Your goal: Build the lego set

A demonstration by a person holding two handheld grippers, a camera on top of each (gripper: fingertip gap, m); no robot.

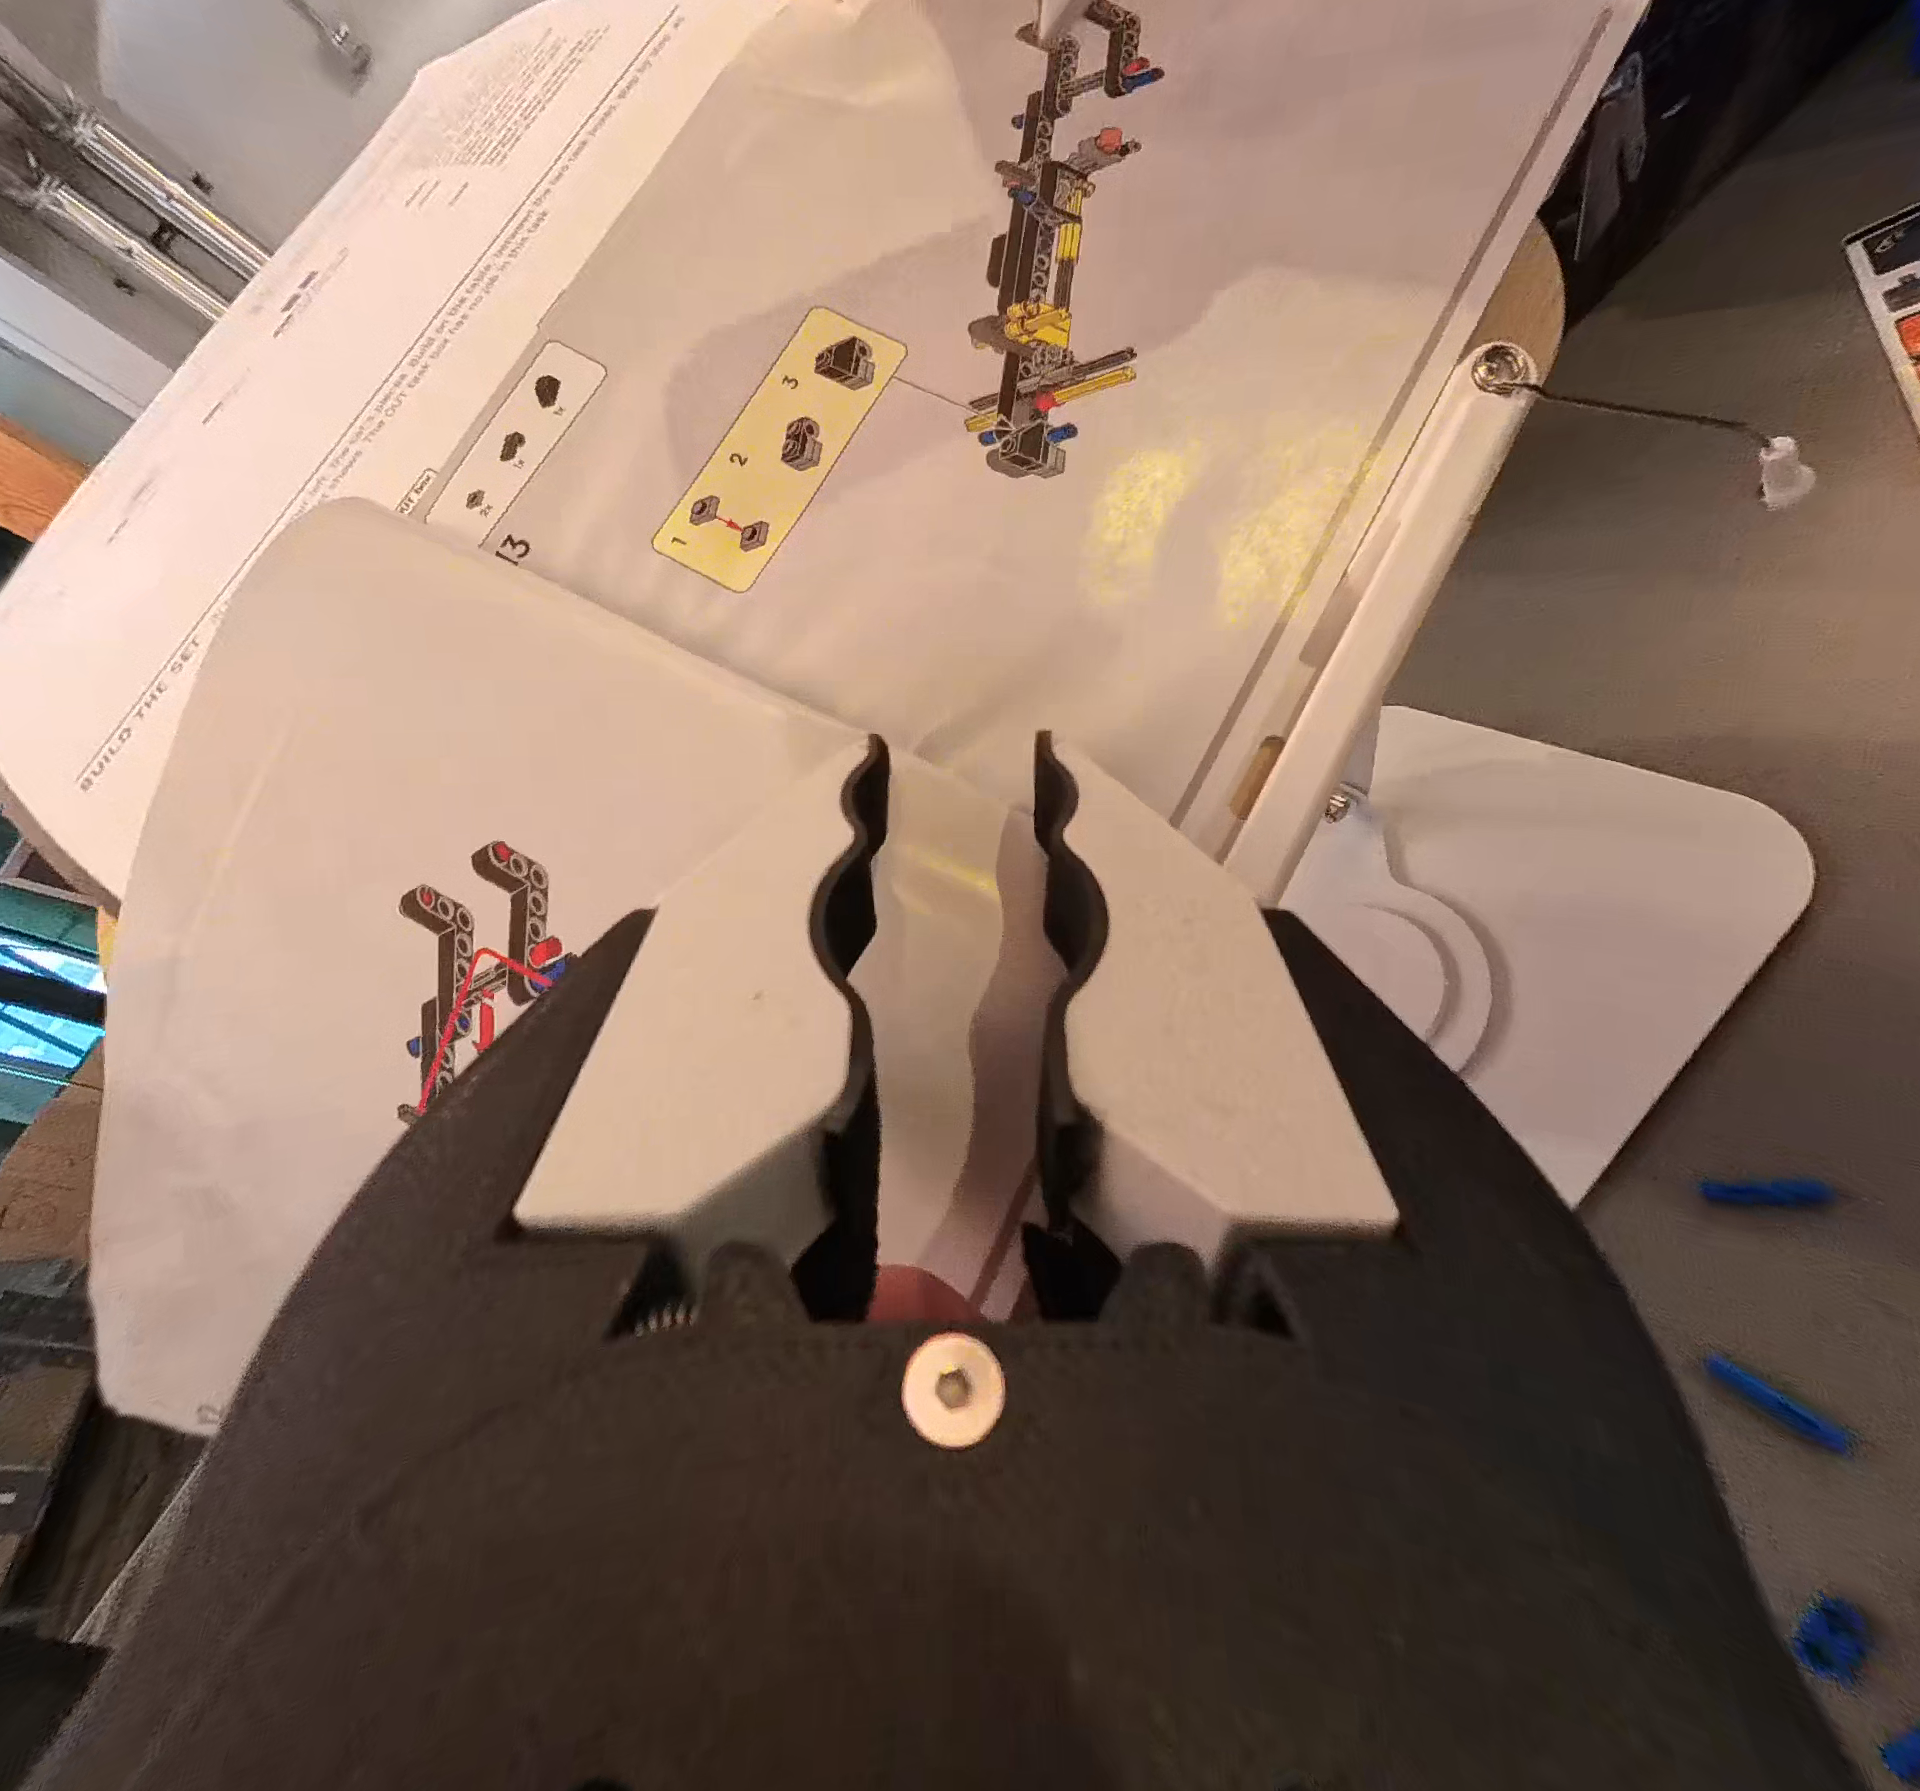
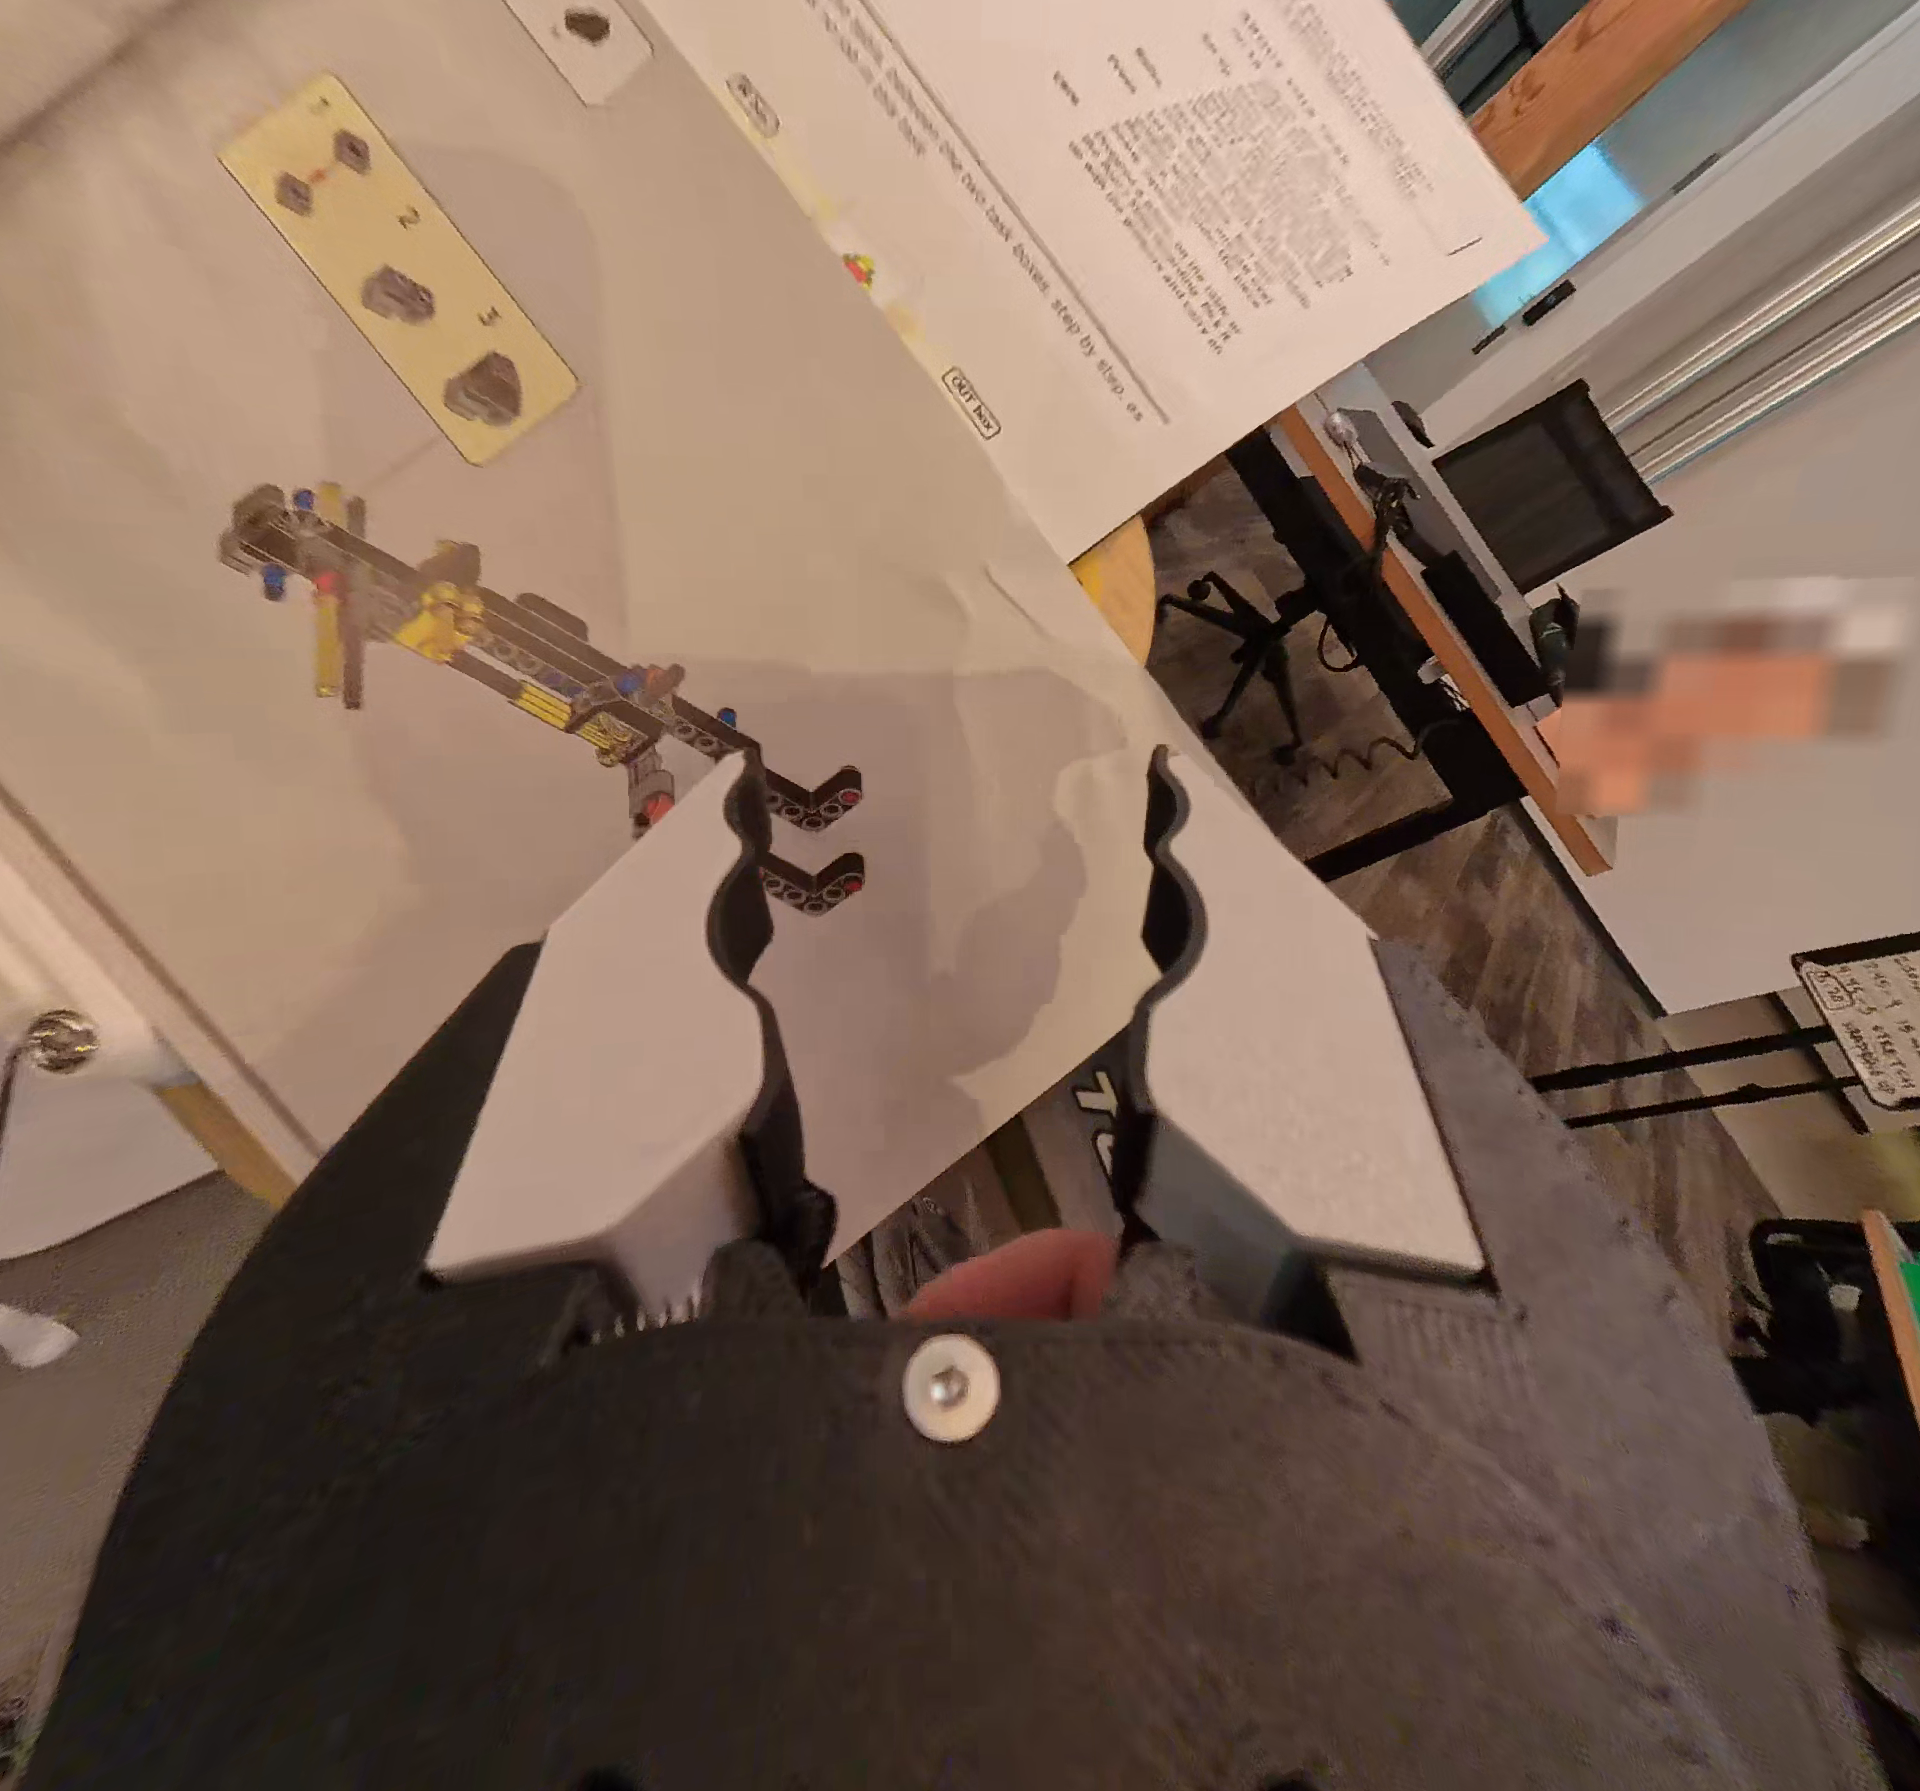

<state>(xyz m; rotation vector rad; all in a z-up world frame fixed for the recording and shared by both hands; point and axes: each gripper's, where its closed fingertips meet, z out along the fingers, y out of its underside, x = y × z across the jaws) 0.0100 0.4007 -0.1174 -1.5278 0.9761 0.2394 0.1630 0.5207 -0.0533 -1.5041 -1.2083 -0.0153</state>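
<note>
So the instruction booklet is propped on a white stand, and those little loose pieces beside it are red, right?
Not quite: the left wrist view shows the loose pieces beside the white stand are blue, not red. The instruction booklet is indeed propped on that stand.

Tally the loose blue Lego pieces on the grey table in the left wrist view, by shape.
Long thin blue rods: 2
Chunky blue pieces: 2, one of them cut off by the picture's edge
Total: 4
</note>
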